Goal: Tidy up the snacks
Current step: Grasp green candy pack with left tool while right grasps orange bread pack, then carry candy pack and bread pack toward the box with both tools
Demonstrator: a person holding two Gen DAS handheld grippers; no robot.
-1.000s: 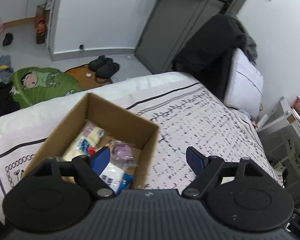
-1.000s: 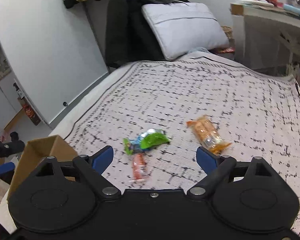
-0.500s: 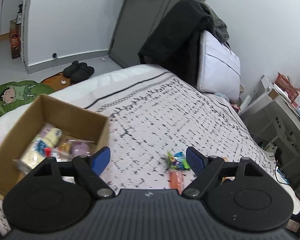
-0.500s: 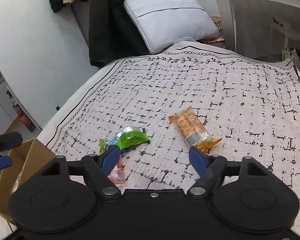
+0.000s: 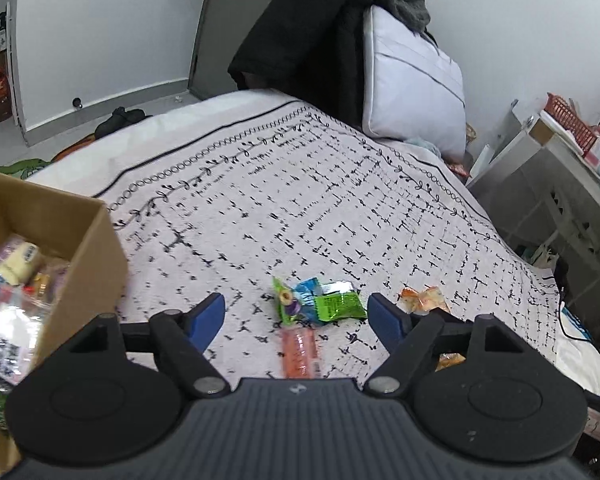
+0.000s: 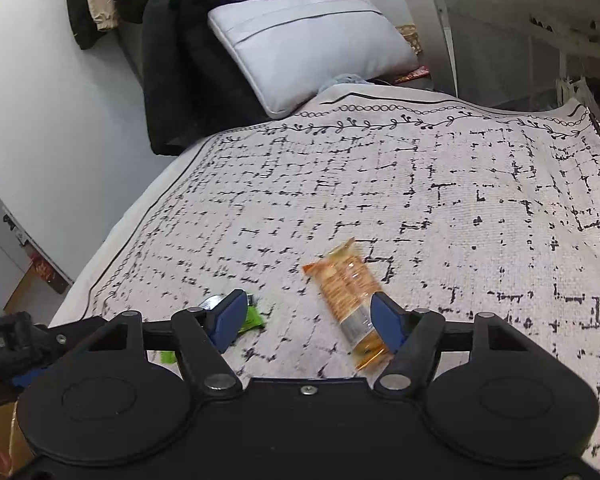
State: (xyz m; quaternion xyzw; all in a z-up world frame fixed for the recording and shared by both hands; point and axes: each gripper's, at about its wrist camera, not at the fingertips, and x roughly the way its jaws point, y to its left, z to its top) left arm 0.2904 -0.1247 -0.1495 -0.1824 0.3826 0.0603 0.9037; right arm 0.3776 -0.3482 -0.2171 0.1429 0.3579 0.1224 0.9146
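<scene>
Left wrist: left gripper [image 5: 296,314] spread wide, empty, over green packet [image 5: 332,307]; lower straight, pinch mid, w/o snagging blanket [image 5: 340,200]

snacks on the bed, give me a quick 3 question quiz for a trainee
1. True or false: the left gripper is shut on the green packet.
2. Which snack lies in front of the right gripper? A) long orange packet B) purple cup C) banana
3. Fill in: the cardboard box sits on the ____ side of the left wrist view.

Key: 1 false, both grippers are open and empty. 2 A. 3 left.
</scene>
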